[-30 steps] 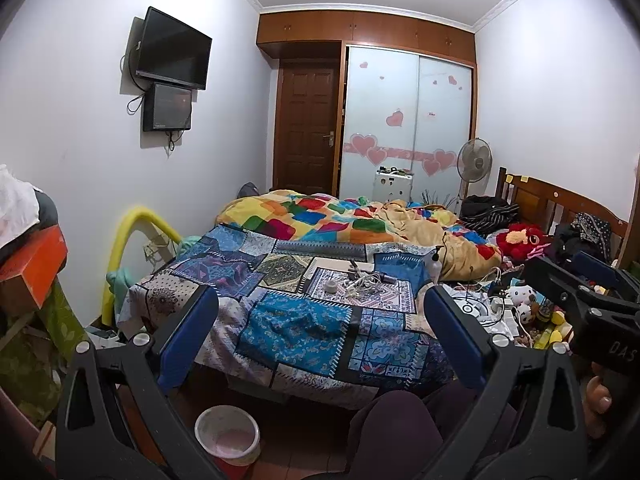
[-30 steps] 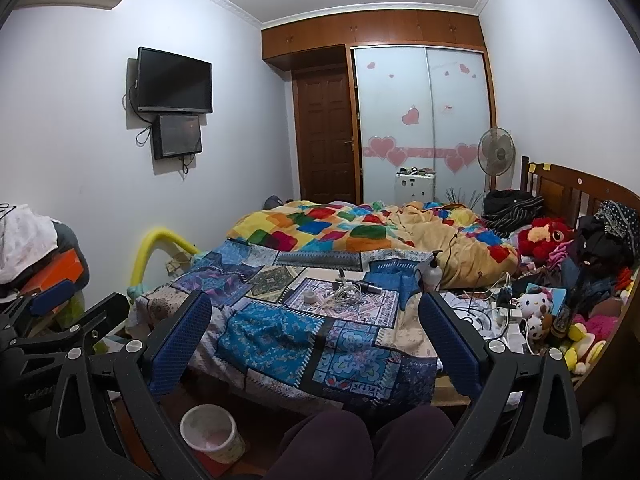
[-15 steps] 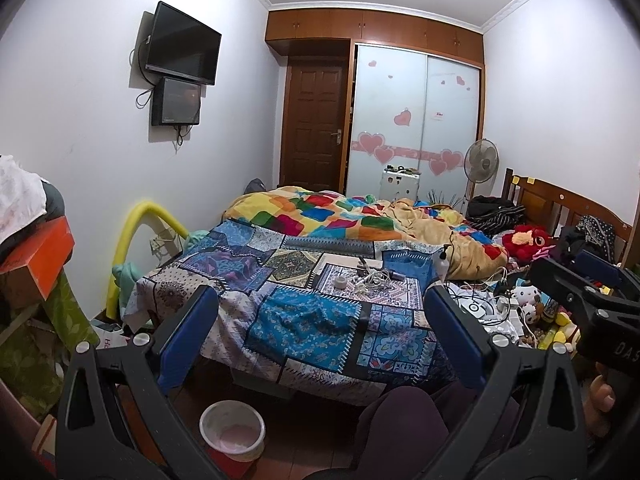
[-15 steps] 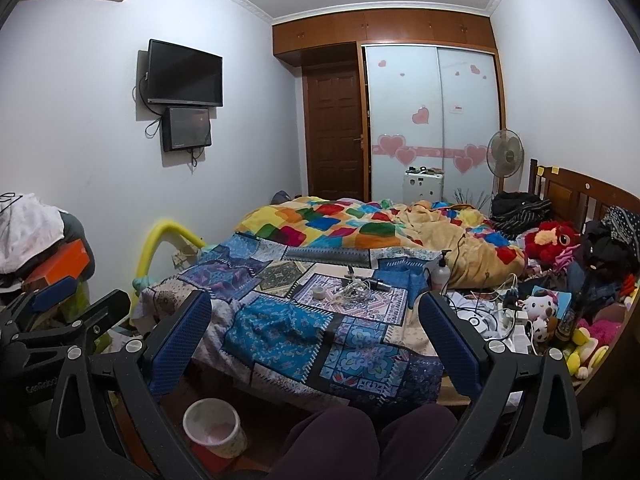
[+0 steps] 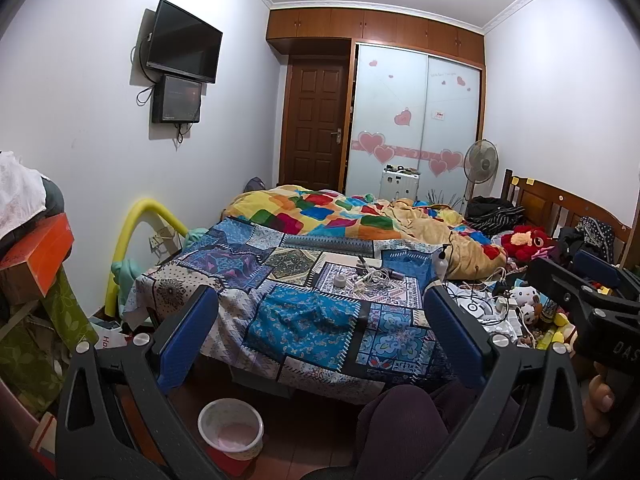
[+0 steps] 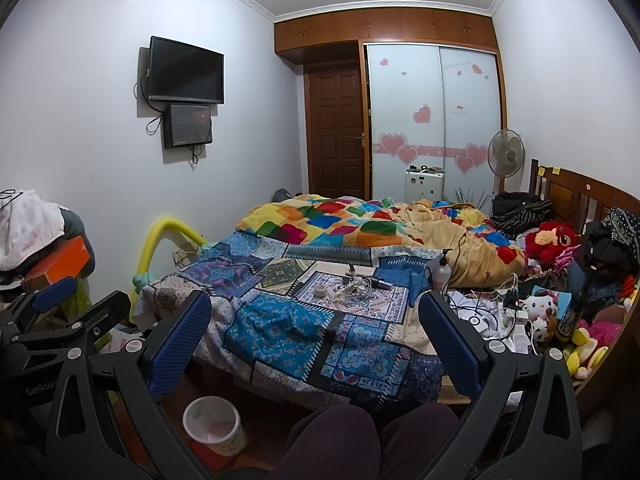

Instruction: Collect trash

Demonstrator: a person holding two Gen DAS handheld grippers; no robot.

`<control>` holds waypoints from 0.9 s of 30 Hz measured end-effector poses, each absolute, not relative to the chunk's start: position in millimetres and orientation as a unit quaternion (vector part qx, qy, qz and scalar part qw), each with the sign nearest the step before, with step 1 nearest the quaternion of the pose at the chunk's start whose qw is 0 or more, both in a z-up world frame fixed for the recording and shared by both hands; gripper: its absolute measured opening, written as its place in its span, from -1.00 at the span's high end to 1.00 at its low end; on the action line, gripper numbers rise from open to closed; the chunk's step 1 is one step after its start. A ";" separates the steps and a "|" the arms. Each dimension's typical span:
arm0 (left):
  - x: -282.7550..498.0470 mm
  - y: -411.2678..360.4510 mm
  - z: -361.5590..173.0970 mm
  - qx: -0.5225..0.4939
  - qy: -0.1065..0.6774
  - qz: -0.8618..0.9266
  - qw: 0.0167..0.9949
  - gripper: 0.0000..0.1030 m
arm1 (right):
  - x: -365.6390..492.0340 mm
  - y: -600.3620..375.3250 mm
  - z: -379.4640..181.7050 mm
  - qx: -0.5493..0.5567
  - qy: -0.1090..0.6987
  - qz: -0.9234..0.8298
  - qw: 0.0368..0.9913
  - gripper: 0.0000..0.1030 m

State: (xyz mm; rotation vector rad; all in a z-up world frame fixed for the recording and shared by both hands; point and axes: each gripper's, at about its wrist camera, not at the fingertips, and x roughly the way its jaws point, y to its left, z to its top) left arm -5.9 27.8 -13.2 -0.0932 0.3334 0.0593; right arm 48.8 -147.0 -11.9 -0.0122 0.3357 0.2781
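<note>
A small white waste bin (image 5: 231, 428) (image 6: 214, 426) stands on the floor at the foot of the bed, below and left of both grippers. On the patchwork bedspread (image 5: 304, 320) (image 6: 280, 328) lie a small pale roll (image 5: 340, 280) (image 6: 320, 290) and a tangle of white cords (image 5: 372, 280) (image 6: 352, 289). My left gripper (image 5: 320, 324) is open, with nothing between its blue pads. My right gripper (image 6: 314, 340) is open too and holds nothing. Each gripper shows at the edge of the other's view.
A person's knees in dark trousers (image 6: 344, 436) fill the bottom middle. Cables, plush toys (image 6: 540, 308) and a pump bottle (image 6: 440, 270) crowd the bed's right side. Boxes and cloth (image 5: 36, 256) pile up at the left. A yellow foam tube (image 5: 132, 232) leans by the wall.
Both views have swung slightly to the left, so the room sits a little further right in frame. Both grippers stay open and nothing has been picked up.
</note>
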 end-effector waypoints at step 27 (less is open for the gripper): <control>-6.8 29.5 -14.5 -0.048 0.166 0.030 0.985 -1.00 | 49.8 -146.5 -10.4 -0.007 0.167 0.138 0.976 -1.00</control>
